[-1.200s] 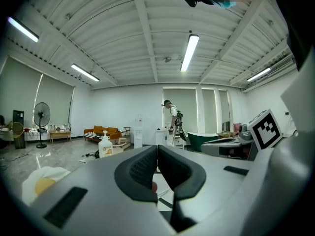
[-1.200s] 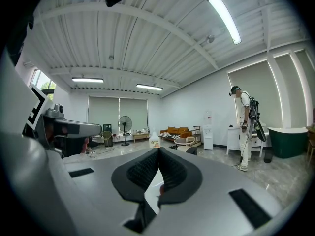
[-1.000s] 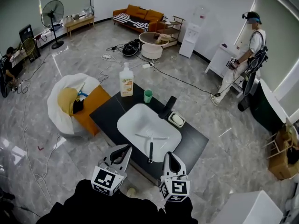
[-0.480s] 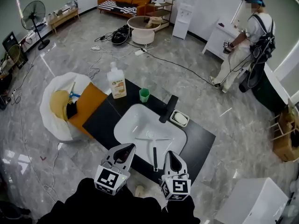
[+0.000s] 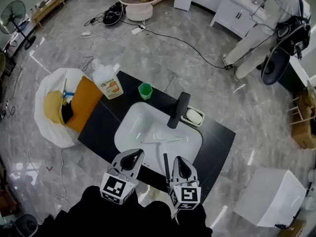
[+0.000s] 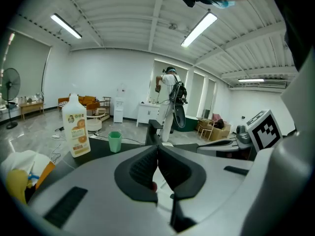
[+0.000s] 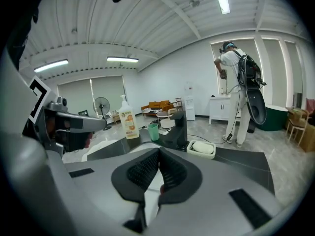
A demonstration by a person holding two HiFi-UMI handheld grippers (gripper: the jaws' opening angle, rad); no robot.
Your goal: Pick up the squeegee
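The black bench (image 5: 217, 137) fills the middle of the head view, with a white sink (image 5: 129, 126) sunk into it, a black faucet (image 5: 178, 110) at the sink's far rim, and a detergent bottle (image 5: 107, 83), a green cup (image 5: 144, 90) and a soap dish (image 5: 193, 116) standing along the far side. The squeegee (image 5: 166, 164) lies in the sink, untouched. Its pale blade stretches across the basin floor and its dark handle runs back over the near rim toward the person. Nothing of the pick-up is done yet. The left hand-held gripper (image 5: 130, 158) hovers over the near edge of the sink, left of the handle, and the right hand-held gripper (image 5: 179, 168) hovers just beside the handle on its right, so the handle sits between the two. Neither touches it. In its own view the left hand-held gripper (image 6: 157, 149) has its jaws pressed together on nothing, and the right hand-held gripper (image 7: 158, 154) likewise has its jaws closed and empty. By my judgement the whole grasp is left: one hand-held gripper has to part its jaws, come down around the handle, close on it and lift, and the right one looks the closer.
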